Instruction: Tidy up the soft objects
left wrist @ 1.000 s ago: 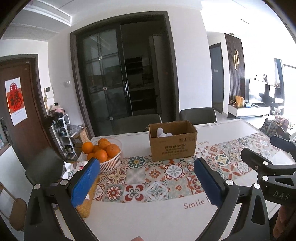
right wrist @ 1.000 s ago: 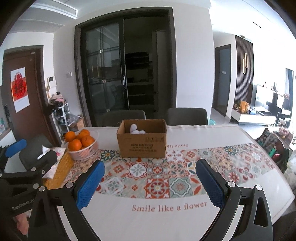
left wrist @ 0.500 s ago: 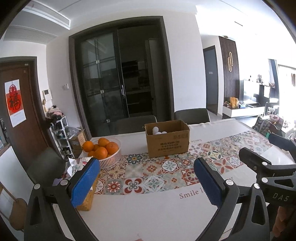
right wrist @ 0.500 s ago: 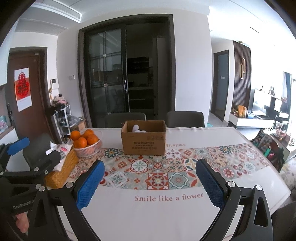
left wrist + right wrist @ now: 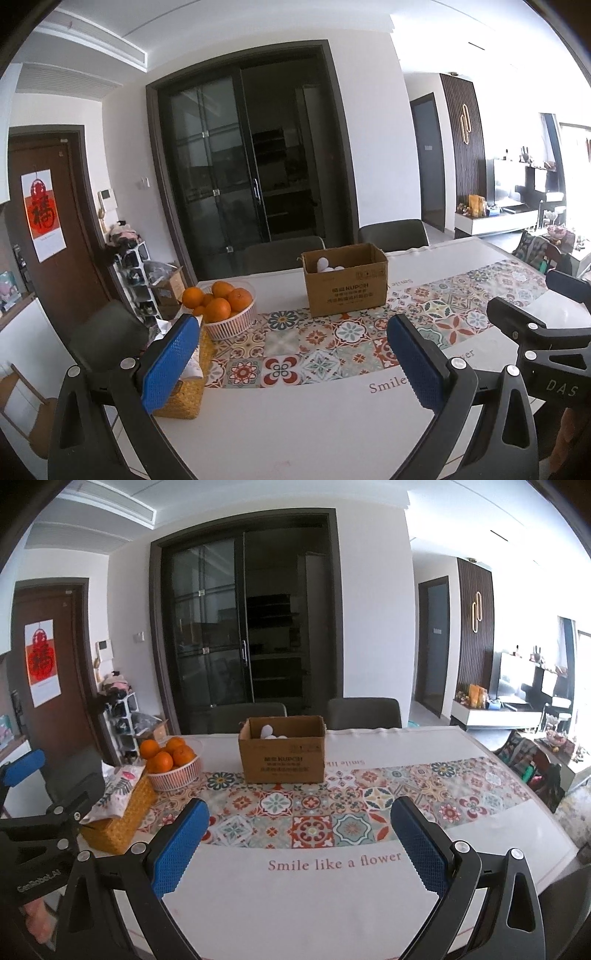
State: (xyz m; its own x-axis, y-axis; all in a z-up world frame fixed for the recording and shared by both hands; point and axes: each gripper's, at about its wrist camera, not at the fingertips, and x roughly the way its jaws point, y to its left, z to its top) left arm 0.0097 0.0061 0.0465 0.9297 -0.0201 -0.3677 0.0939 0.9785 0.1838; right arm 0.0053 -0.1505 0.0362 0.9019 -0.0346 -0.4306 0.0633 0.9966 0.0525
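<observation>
A brown cardboard box (image 5: 345, 282) stands on the far side of the table, also in the right wrist view (image 5: 282, 749). Small white soft objects (image 5: 325, 264) lie inside it, partly hidden by its walls; they show in the right wrist view too (image 5: 267, 733). My left gripper (image 5: 295, 363) is open and empty, well short of the box above the table's near left part. My right gripper (image 5: 299, 847) is open and empty above the near edge, also far from the box.
A white basket of oranges (image 5: 173, 766) sits left of the box. A woven tissue box (image 5: 118, 816) stands at the table's left edge. A patterned runner (image 5: 332, 808) crosses the table (image 5: 295, 904). Chairs (image 5: 364, 712) stand behind it.
Both grippers have pulled back from the box and risen a little; the box and oranges look smaller and farther. Both stay open and empty.
</observation>
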